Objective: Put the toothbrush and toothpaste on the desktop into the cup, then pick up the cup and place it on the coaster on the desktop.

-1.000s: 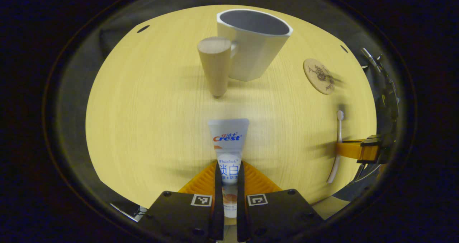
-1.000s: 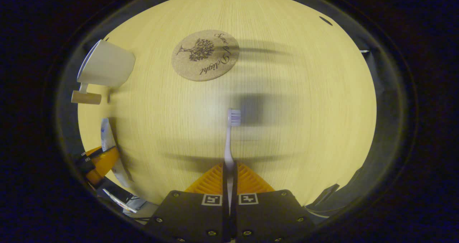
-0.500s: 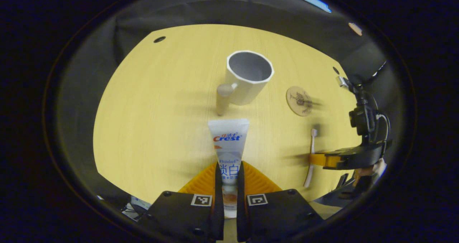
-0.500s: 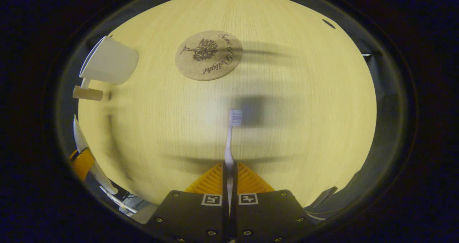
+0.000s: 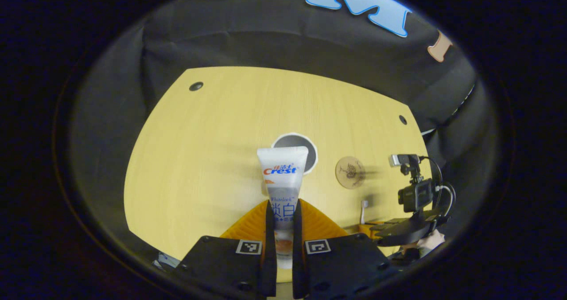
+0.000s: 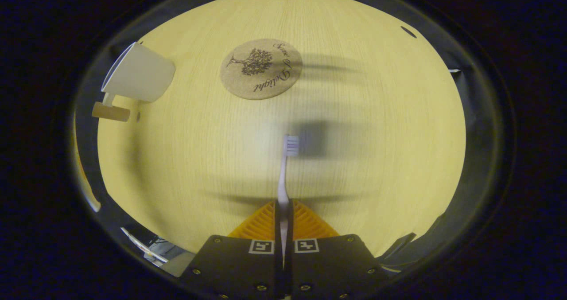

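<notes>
A pale wooden desktop [image 5: 199, 158] spreads below; on it a white cup [image 6: 137, 76] stands upright beside a round cork coaster [image 6: 261, 68]; the left gripper [image 5: 281, 220] is clamped on the toothpaste [image 5: 282, 176], whose long axis points forward at the cup's open mouth, which lies just past its flat end; the right gripper [image 6: 283, 213], farther off, pinches the toothbrush [image 6: 285, 167], bristles forward.

Cup [image 5: 305, 151] mostly hidden behind the toothpaste [image 5: 281, 176].
</notes>
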`<state>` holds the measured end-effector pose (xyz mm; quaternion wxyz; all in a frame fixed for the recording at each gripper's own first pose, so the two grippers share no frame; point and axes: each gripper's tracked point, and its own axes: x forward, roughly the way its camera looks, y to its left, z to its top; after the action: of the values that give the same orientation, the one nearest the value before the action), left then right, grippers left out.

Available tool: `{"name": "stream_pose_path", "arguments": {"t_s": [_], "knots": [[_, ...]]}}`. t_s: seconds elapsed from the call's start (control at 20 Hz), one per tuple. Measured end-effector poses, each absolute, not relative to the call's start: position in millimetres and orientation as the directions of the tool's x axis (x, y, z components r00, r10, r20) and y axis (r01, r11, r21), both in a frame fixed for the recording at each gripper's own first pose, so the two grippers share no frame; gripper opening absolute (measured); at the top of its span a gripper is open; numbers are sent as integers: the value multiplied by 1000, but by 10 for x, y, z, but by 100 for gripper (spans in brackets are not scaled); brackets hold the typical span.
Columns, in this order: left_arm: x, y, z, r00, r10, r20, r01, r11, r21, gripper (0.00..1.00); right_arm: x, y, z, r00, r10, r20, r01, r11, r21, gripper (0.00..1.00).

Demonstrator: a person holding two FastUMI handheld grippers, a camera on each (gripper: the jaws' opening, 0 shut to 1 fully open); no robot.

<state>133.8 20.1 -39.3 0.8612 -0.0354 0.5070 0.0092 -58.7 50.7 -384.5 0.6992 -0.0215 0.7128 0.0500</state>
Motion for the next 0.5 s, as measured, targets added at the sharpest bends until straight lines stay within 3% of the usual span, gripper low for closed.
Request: {"name": "stream_pose_path", "arguments": {"t_s": [0.5], "knots": [[2535,88,-362,638,-59,-768,45,998,-39,21,-580,502,-3844,-24,39,-999,-104,994,41,2]]}}
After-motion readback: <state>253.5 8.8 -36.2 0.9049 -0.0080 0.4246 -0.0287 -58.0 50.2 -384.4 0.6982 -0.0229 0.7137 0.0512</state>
